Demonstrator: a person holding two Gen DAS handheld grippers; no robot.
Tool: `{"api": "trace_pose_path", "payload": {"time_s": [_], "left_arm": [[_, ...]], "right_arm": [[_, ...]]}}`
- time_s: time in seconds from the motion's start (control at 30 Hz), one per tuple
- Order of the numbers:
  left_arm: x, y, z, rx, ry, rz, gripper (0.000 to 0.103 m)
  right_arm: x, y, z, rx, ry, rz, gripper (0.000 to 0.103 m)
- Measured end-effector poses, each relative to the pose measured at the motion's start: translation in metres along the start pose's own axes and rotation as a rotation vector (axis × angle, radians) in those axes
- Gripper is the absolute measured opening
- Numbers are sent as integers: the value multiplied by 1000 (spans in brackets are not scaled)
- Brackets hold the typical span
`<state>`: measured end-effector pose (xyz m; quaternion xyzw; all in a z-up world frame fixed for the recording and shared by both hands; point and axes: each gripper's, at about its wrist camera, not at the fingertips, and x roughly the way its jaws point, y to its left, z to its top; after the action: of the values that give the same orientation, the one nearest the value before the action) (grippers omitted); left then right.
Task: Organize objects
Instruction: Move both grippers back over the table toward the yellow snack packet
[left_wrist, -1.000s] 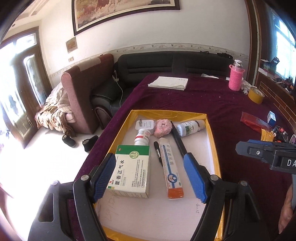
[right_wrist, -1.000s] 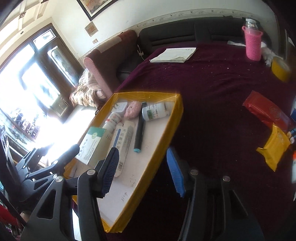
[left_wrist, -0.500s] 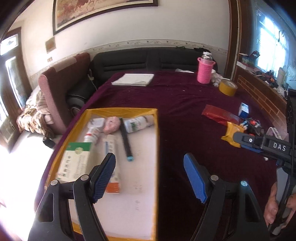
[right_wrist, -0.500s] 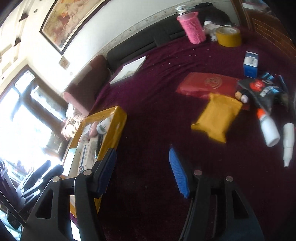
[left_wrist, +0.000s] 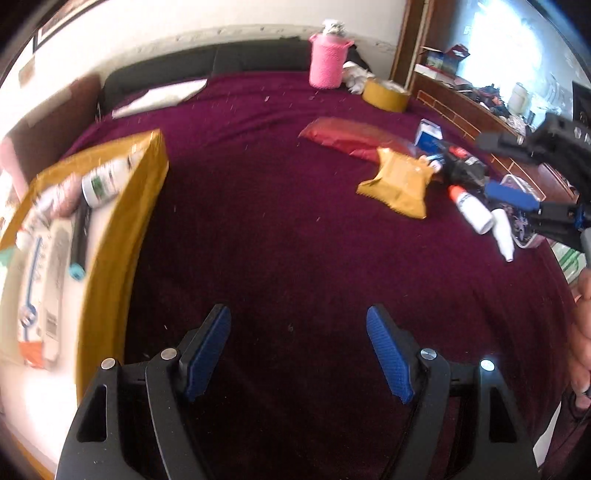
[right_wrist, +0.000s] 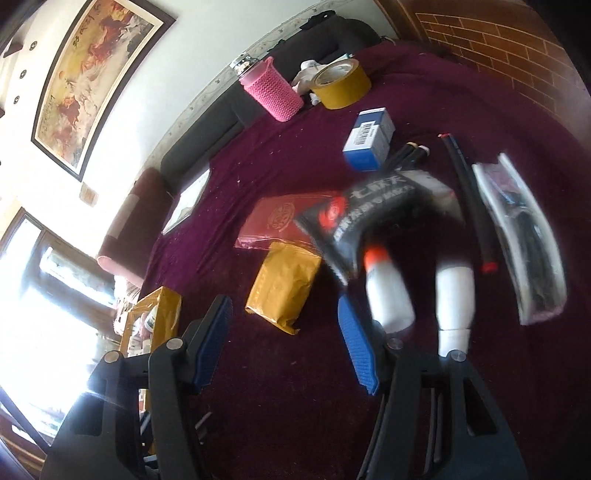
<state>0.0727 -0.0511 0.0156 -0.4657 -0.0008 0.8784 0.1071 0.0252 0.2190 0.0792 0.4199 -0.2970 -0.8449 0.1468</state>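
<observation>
My left gripper (left_wrist: 297, 321) stands open over bare maroon cloth, nothing between its blue pads. To its left is the yellow tray (left_wrist: 110, 236), which holds a white bottle (left_wrist: 110, 177), a black marker (left_wrist: 79, 236) and a long box (left_wrist: 40, 280). My right gripper (right_wrist: 282, 308) is open too and hangs just short of a yellow packet (right_wrist: 284, 284). Beyond that lie a red packet (right_wrist: 284, 218), a black packet (right_wrist: 369, 214), an orange-capped white bottle (right_wrist: 388, 295), a second white bottle (right_wrist: 454, 299) and a blue box (right_wrist: 369, 136). The left wrist view shows the right gripper (left_wrist: 484, 164) above this pile.
A pink-sleeved bottle (right_wrist: 273, 92) and a tape roll (right_wrist: 341, 83) stand at the table's far side. A black pen (right_wrist: 472, 206) and a clear pouch (right_wrist: 524, 240) lie right of the bottles. Folded white paper (left_wrist: 159, 98) lies far left. A hand (left_wrist: 581, 332) shows at the right edge.
Both grippers have swung right, away from the tray and towards the loose items. The right one has rolled and now hangs over the yellow packet and bottles.
</observation>
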Motion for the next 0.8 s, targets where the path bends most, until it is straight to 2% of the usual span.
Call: {"api": "trace_pose_path", "payload": {"time_s": [0.03,0.1,0.27,0.37,0.47,0.53,0.6,0.67,0.8], "left_arm": [[-4,0,0,-1,-20,-7,71],[-2,-1,-1,7,-10,-3,71],[-1,-3,-1,23,-3,-30,84],[-1,-1,-1,18,-3,-41,85],[0,-3,0,24,-1,-44,86],[1,-3,1,26,1,-41,86],[2,-4,1,29,2,-40,86],[2,-4,1,34,5,-35,86],[2,-5,0,40,7,-23,86]], "right_arm": [[8,6,3,-10,14,8,58],[23,19,14,-50,32,5,58],[74,41,47,-165,74,-109,58],[102,38,44,-180,130,-133,58],[118,40,26,-174,212,-30,58],[124,41,12,-153,291,84,59],[122,43,2,-152,332,181,59],[111,45,-1,-176,301,219,59],[80,38,8,-189,151,206,59]]}}
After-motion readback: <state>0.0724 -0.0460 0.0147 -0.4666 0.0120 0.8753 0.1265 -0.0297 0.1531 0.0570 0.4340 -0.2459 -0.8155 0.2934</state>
